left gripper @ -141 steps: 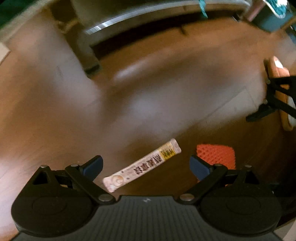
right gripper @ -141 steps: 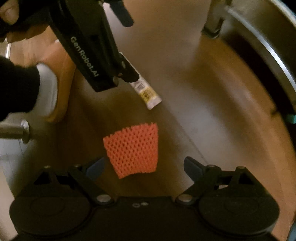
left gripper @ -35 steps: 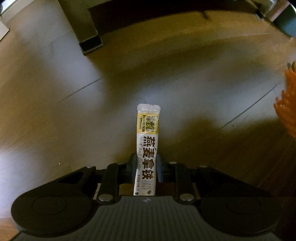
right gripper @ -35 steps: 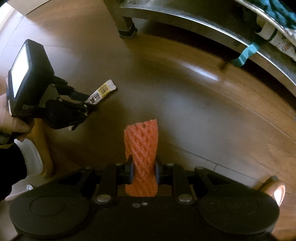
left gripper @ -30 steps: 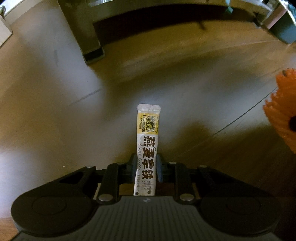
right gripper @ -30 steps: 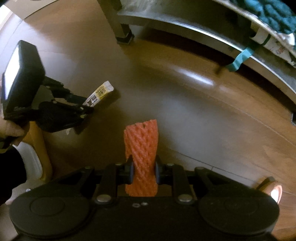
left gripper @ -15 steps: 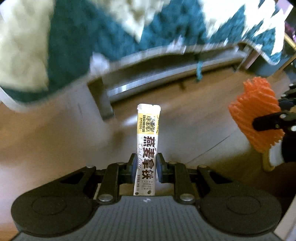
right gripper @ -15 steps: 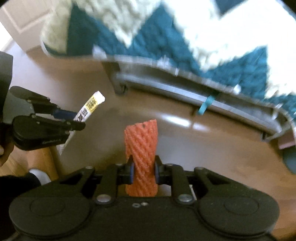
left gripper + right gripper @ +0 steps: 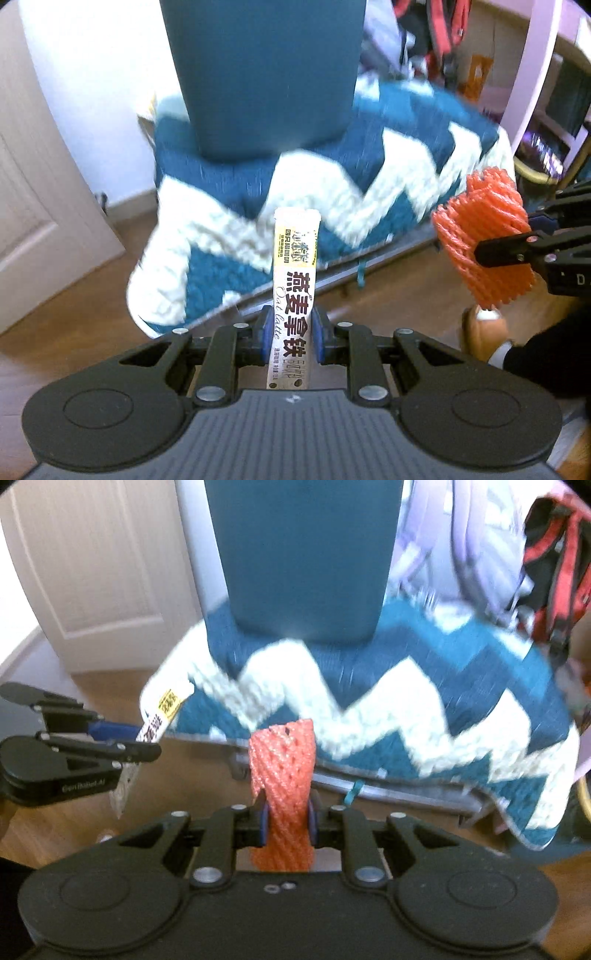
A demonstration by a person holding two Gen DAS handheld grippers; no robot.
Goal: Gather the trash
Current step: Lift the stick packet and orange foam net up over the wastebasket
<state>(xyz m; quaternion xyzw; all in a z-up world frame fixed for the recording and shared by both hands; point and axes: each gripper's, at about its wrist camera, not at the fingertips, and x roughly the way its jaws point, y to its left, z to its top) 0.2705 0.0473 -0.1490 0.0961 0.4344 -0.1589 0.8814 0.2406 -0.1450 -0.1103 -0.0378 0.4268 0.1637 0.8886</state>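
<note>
Ahead of both pairs of jaws stood a chair draped in a teal-and-white zigzag blanket [image 9: 332,192], with a plain teal backrest [image 9: 262,74] rising above it. Only the right wrist view caught the whole white panelled door [image 9: 92,572] off to the left of the chair; only the left wrist view caught the person's tan slipper [image 9: 484,332] on the wood floor [image 9: 92,295], low and to the right of its jaws. Red straps [image 9: 554,554] hung blurred at the upper right beyond the right-hand jaws.

The right gripper [image 9: 286,821] was clenched on an orange foam fruit net [image 9: 282,794], which stood upright between the jaws and rose well past them. From the left wrist view the same net [image 9: 480,243] showed side-on, off to the right and pinched by dark fingers.

The left gripper [image 9: 291,339] was clamped on a slim oat latte sachet [image 9: 293,295], upright, its yellow end above the jaws. The right wrist view showed that sachet [image 9: 159,716] tilted, out to the left, its lower tail poking below the jaws.
</note>
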